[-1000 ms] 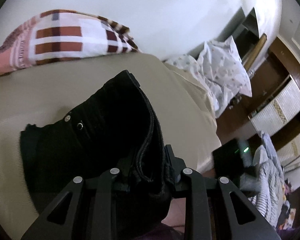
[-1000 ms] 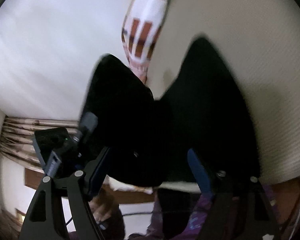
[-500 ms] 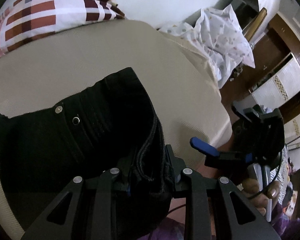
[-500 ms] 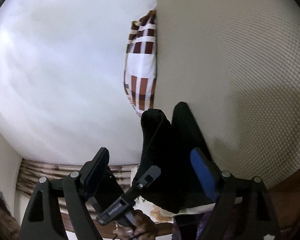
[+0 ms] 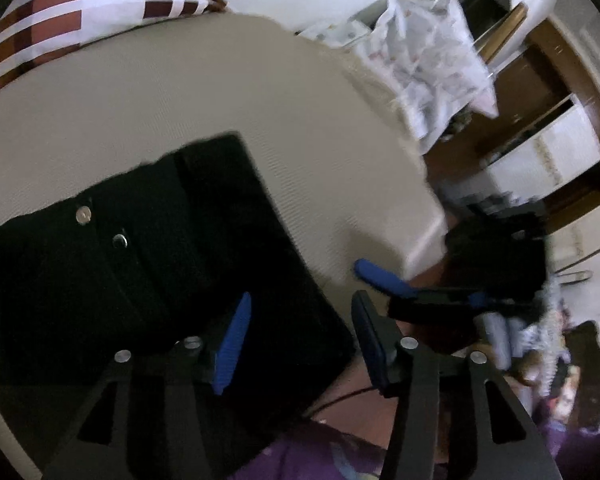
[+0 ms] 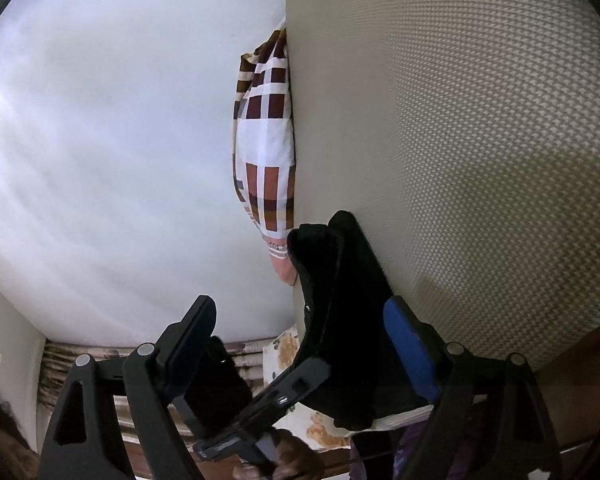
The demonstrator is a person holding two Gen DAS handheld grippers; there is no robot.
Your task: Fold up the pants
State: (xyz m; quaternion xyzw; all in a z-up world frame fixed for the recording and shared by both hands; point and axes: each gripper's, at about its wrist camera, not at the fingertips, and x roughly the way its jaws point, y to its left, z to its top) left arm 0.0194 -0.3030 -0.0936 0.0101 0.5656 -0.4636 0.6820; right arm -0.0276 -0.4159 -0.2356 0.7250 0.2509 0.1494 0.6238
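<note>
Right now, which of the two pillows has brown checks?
The checked pillow at the far end of the bed, beyond the black pants. The other pillow is white with a faint print.

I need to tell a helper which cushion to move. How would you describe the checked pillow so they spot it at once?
Start from the beige bed. At its far end, against the white wall, lies the checked pillow. Its white cover with brown and maroon squares sets it apart from the black pants and the pale floral bedding.
</note>
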